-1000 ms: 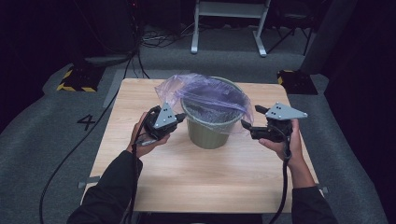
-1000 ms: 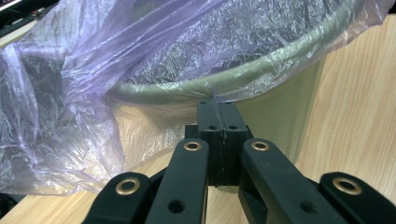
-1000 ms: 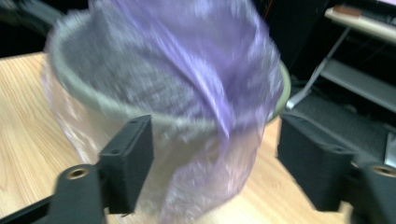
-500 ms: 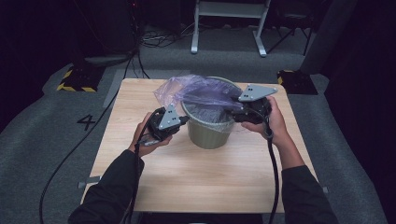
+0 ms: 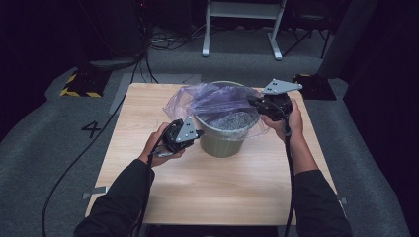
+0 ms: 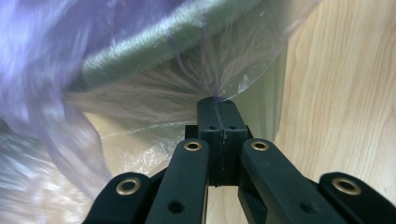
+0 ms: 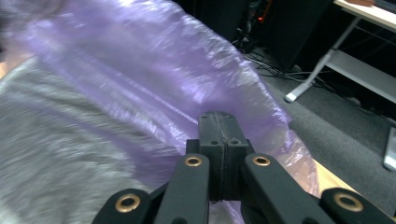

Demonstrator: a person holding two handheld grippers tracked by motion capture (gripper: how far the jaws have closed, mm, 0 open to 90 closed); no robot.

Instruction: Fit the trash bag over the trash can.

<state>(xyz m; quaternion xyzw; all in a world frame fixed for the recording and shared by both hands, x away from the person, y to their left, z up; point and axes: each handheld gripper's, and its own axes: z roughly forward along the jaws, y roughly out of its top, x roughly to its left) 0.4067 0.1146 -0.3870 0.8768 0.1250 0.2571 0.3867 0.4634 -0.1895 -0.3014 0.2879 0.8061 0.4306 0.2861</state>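
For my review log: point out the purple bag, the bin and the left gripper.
purple plastic bag point(image 5: 217, 101), high view, crumpled film above the rim
green bin point(image 5: 222, 144), high view, outer wall
left gripper point(image 6: 217, 105), left gripper view, closed jaw tips

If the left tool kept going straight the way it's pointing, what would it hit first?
Probably the grey-green round plastic bin: the left tool, shut on the thin purple plastic bag, points at the bin's side just ahead.

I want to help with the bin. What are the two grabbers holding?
Both pinch the purple bag: left gripper its hem below the bin rim, right gripper its edge.
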